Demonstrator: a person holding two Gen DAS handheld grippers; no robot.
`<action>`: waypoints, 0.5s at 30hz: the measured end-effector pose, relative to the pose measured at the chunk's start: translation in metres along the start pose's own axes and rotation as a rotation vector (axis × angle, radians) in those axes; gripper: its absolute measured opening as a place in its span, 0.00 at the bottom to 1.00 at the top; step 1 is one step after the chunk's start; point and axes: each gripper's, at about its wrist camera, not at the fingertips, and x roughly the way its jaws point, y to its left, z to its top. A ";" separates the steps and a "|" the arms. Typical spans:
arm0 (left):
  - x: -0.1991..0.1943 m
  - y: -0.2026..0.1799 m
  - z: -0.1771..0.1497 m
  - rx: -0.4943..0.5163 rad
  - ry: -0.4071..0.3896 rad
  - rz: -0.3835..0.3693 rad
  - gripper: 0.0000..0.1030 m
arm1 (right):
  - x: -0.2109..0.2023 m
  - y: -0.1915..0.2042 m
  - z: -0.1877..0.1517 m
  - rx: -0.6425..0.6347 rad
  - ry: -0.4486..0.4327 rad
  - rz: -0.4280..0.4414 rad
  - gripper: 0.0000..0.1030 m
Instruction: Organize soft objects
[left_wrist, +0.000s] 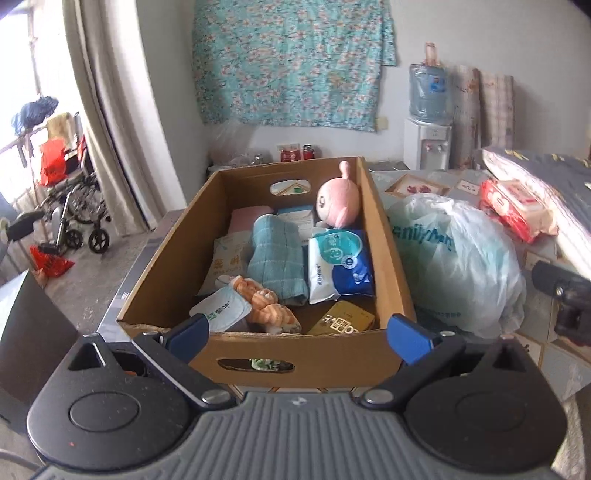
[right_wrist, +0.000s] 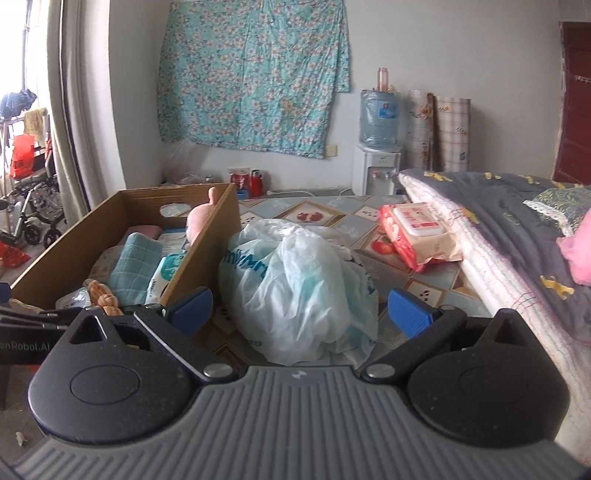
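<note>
My left tongs (left_wrist: 299, 334) stand wide with nothing in them, the near wall of the cardboard box (left_wrist: 295, 349) between their tips (pink plush (left_wrist: 338, 203), teal towel (left_wrist: 275, 258) and wipes pack (left_wrist: 340, 266) lie inside). My right tongs (right_wrist: 299, 308) gape wide too, empty, the stuffed plastic bag (right_wrist: 295, 288) straight ahead between the tips, the box to its left.
</note>
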 end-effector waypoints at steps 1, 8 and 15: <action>0.000 -0.001 0.000 0.018 -0.008 -0.017 1.00 | -0.001 0.001 -0.001 -0.006 -0.008 -0.017 0.99; 0.003 0.000 0.000 -0.001 -0.050 -0.093 1.00 | -0.003 0.005 -0.001 -0.036 -0.027 -0.071 0.99; 0.016 0.006 0.004 -0.030 0.028 -0.039 1.00 | -0.001 -0.003 0.001 0.045 0.013 0.026 0.99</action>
